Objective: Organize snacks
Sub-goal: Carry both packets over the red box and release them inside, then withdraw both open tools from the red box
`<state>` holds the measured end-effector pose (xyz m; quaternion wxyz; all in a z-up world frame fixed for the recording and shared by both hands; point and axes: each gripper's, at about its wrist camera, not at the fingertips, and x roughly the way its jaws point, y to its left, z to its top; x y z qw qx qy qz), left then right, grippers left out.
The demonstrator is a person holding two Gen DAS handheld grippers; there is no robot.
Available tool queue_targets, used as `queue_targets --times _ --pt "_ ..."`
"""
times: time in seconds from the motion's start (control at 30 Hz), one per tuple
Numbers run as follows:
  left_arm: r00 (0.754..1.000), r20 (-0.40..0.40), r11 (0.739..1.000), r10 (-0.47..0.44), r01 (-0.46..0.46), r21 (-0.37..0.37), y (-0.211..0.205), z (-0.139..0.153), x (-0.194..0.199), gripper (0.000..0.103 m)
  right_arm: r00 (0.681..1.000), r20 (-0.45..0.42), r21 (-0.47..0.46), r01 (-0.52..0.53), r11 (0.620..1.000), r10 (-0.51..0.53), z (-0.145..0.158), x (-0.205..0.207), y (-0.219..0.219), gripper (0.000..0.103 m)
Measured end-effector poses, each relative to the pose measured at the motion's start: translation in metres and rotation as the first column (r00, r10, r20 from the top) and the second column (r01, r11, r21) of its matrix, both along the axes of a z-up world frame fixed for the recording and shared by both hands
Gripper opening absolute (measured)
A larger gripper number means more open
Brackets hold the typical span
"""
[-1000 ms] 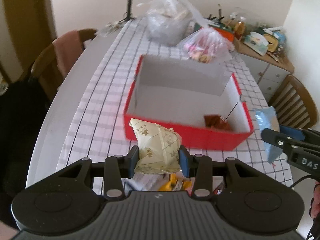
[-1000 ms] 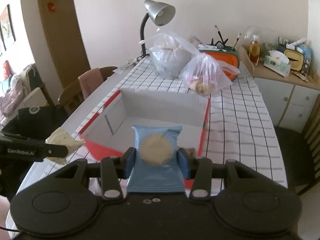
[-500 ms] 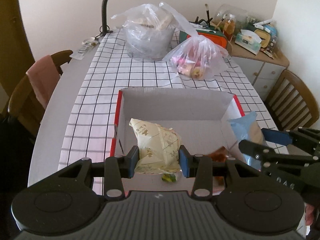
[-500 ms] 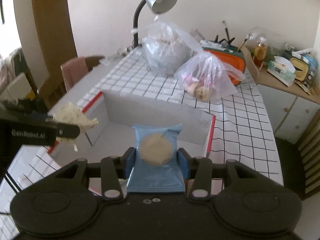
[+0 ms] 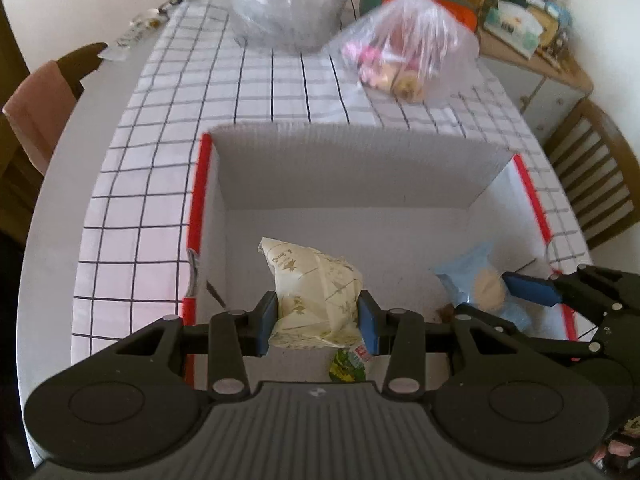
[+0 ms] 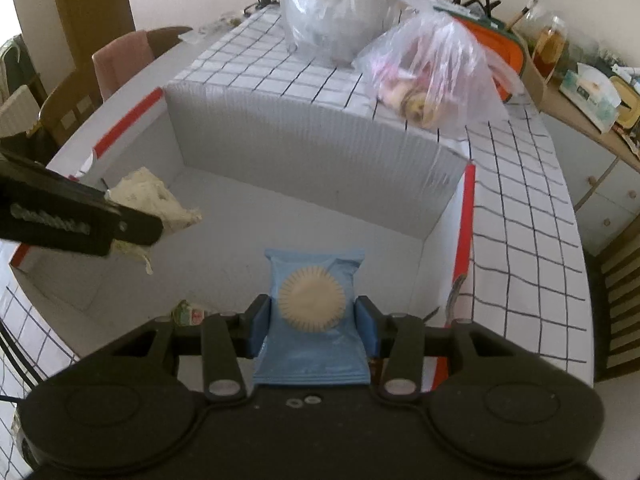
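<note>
Left tongs: our left gripper [image 5: 319, 320] is clamped on a crumpled cream paper-wrapped snack w/ leaf print [image 5: 316, 292]; both blue pads press its sides. Pointing steeply down into the box.
Right tongs: our right gripper [image 6: 312, 326] grips a flat light-blue foil packet w/ a round beige biscuit picture [image 6: 314, 312], pads on both edges. Also angled down over the box.
Cream snack, place: held above the near-left part of the box floor; we can't tell if it touches the floor. In the right wrist view it shows at left [image 6: 154, 200], behind the left gripper's black finger.
Blue packet, place: held over the near-right part of the box; in the left wrist view it sits at right [image 5: 478, 284], close to the right wall.
Box: red-rimmed open cardboard box w/ grey-white inside [image 5: 344, 168], on a white tablecloth w/ black grid lines [image 5: 160, 184].
In box already: a small green-and-red wrapped sweet [image 5: 349, 362] on the near floor, just below the cream snack; a small brown bit near the blue packet, too hidden to name.
Far side: clear plastic bag of pink and yellow snacks [image 5: 404, 60] just beyond the box's far wall; a bigger clear bag [image 5: 288, 0] left of it, farther off.
</note>
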<state>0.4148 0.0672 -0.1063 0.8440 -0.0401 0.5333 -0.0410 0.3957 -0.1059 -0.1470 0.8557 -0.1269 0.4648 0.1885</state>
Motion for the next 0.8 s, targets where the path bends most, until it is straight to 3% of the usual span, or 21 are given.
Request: queue_targets --times 0.3,0.53,0.67,0.8 --pt "0.993 -0.111 0.997 -0.047 0.054 0.060 -0.015 -0.032 0.004 0.043 1.000 -0.002 -0.036 -0.021 0.999 0.021 -0.007 -0.004 0.006 0.048" --pt "0.996 -0.084 0.998 -0.028 0.033 0.060 -0.015 -0.023 -0.003 0.055 1.000 0.013 -0.005 -0.019 1.000 0.019 0.002 -0.009 -0.002 0.055" --pt "0.998 -0.054 0.998 -0.013 0.017 0.064 -0.015 -0.012 -0.012 0.055 0.999 0.032 0.037 -0.022 0.999 0.021 0.015 -0.017 -0.008 0.063" --pt "1.000 -0.021 0.998 -0.004 0.005 0.064 -0.014 0.000 -0.024 0.055 0.998 0.053 0.069 -0.029 0.997 0.025 0.030 -0.028 -0.014 0.064"
